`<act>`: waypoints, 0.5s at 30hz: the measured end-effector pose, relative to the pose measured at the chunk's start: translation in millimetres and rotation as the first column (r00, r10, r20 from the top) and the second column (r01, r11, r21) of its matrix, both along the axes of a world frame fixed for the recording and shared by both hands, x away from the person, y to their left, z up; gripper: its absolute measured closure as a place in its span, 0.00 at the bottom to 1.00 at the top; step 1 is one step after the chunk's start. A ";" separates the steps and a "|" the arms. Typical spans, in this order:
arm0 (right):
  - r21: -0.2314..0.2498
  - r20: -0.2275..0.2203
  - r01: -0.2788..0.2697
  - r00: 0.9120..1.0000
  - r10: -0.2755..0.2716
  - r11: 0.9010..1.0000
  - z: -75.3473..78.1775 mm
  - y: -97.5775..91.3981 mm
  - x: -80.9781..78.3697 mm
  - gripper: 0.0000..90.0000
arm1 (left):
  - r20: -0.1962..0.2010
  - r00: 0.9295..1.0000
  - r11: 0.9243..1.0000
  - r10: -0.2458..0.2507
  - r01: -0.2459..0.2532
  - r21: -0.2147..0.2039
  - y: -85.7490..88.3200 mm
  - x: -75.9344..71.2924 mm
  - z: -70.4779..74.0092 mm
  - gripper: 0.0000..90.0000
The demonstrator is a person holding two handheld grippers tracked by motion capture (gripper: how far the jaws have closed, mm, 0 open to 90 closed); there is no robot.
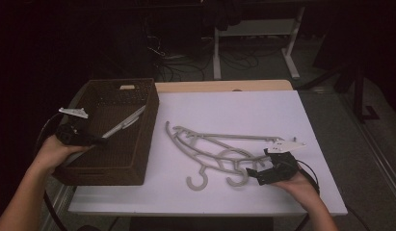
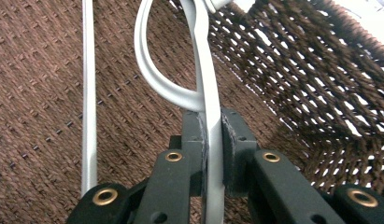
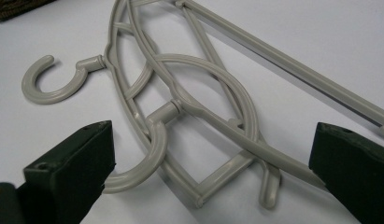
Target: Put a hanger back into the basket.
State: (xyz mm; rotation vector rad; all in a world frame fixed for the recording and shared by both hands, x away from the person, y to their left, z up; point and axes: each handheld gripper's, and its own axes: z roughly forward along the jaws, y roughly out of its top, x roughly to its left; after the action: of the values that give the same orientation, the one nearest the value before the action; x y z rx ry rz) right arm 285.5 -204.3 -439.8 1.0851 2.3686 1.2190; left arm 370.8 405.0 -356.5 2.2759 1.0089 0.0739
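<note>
Work in hand: grey plastic hangers are being moved from the white table (image 1: 234, 110) into the brown woven basket (image 1: 150, 139).

Left gripper (image 1: 97, 140): its pads are pinching the flat arm of one hanger (image 2: 206, 93), which runs straight ahead of the jaws and over the basket floor. In the high view this hanger is lying slanted inside the basket, its far end reaching toward the wall farthest from the gripper. Judgement: this piece is being lowered in and is not yet released.

Right gripper (image 3: 213, 177): jaws are standing spread wide, gripping nothing. Two more hangers (image 1: 212, 151) are lying overlapped on the table directly ahead of it, their hooks and near arms sitting between the open jaws.

Remaining, by judgement: releasing the first hanger, then gripping and transferring the two on the table.
</note>
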 end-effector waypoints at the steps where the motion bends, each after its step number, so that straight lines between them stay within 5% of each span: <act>1: 0.001 0.000 0.000 1.000 0.000 1.000 0.0 -0.1 0.0 0.00 | -0.001 1.000 1.000 0.002 -0.002 0.004 1.2 0.6 -0.9 0.90; 4: 0.001 0.000 0.000 1.000 0.000 1.000 -0.3 -0.2 0.2 0.00 | 0.021 0.999 0.999 0.032 -0.032 0.014 4.9 1.2 -1.4 0.76; 15: 0.012 -0.001 0.003 1.000 -0.003 1.000 0.9 0.4 0.0 0.00 | 0.071 0.995 0.993 0.068 -0.060 -0.100 14.2 -1.5 10.5 0.51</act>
State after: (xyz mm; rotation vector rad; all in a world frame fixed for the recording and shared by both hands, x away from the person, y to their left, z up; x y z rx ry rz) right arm 285.4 -203.9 -438.8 1.0929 2.3625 1.2328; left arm 369.3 419.2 -346.0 2.1363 1.0243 0.1324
